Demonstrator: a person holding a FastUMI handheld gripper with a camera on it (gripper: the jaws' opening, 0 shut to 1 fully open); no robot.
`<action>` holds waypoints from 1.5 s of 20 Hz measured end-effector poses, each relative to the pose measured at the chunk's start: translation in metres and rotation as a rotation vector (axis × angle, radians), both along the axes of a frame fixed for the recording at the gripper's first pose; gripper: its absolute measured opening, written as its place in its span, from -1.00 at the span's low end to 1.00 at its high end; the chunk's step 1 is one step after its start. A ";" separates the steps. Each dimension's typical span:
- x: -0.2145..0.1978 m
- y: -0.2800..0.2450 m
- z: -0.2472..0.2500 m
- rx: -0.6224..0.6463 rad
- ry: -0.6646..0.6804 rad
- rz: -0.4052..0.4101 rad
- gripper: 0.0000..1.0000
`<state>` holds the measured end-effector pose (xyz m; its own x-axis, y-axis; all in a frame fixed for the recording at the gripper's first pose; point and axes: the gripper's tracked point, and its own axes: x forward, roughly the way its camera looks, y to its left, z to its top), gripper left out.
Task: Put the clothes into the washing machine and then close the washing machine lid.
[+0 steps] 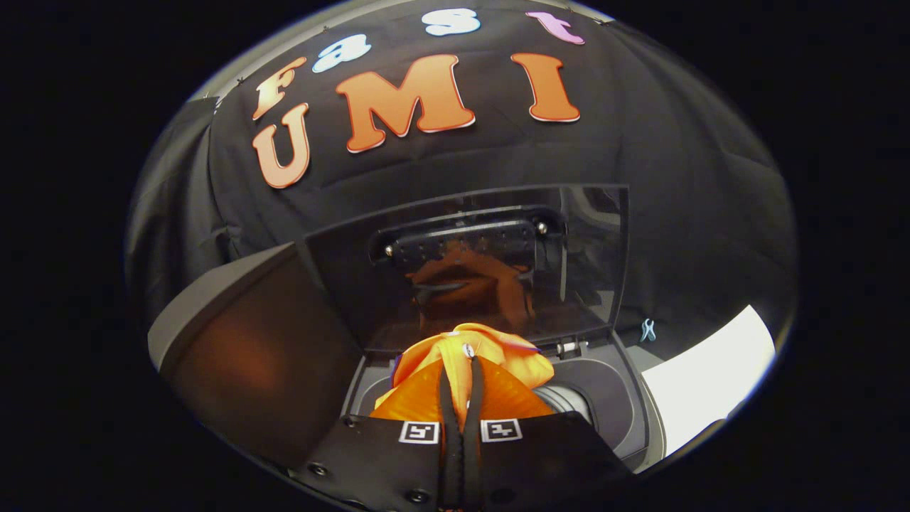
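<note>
Bright orange garment of shiny thin fabric (470,363), bunched up and pinched between the jaws (462,355), both fingers (446,405) pressing on a fold of it, nearly closed with only the cloth between. Bulging out on both sides of the fingers and just ahead of the tips. Held above the opening of the grey top-loading washing machine (611,398), over the front part of the round drum mouth, not yet down inside. A piece of the metallic drum rim (569,400) seen just to the right of the cloth. Beyond the garment, the dark transparent washing machine lid (583,263) standing raised, almost upright, with an orange reflection of the cloth in it. On the lid, a black handle bar (462,238) with screws. To the right of the machine, a white flat tabletop (711,373).
</note>
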<state>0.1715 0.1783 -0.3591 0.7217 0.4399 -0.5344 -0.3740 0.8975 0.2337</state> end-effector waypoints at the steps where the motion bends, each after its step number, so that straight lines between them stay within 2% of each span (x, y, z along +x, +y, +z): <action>1: 0.004 0.002 -0.010 -0.013 0.013 0.000 -0.85; 6: 0.008 0.011 -0.069 -0.064 0.109 -0.010 -0.84; 11: -0.013 0.019 -0.136 -0.155 0.268 0.023 -0.84; 13: -0.020 0.017 -0.158 -0.173 0.335 0.011 -0.84; 16: -0.020 0.014 -0.172 -0.175 0.394 -0.031 -0.84; 21: -0.013 0.006 -0.180 -0.192 0.410 -0.046 -0.84; 30: -0.004 0.002 -0.175 -0.204 0.389 -0.032 -0.84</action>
